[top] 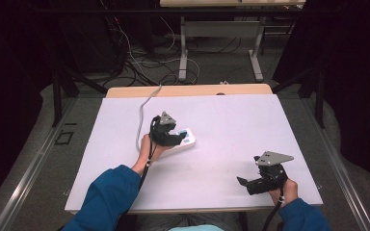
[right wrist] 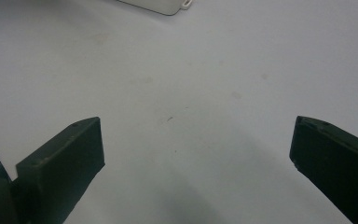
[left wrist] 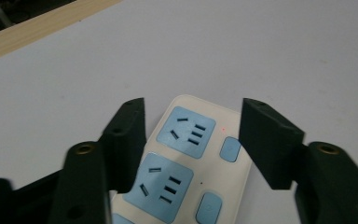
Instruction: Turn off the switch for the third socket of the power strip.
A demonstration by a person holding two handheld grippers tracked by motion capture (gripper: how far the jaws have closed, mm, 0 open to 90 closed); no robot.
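A white power strip [left wrist: 189, 163] with blue sockets and blue switch buttons lies flat on the white board [top: 231, 120], left of centre. My left gripper [left wrist: 193, 111] hovers right over its end, open, one jaw on each side of the strip's width; I cannot tell whether the jaws touch it. In the high view the left gripper [top: 177, 137] covers most of the strip [top: 188, 139]. My right gripper [top: 244, 183] sits low near the board's front right, open wide and pointing left, with nothing between its fingers [right wrist: 60, 163]. The strip's far edge [right wrist: 161, 5] shows at the top of the right gripper view.
The strip's white cable [top: 141, 120] runs from the strip toward the board's back edge and off the wooden table [top: 188, 90]. Beyond the table are table legs and loose cables on the floor [top: 159, 67].
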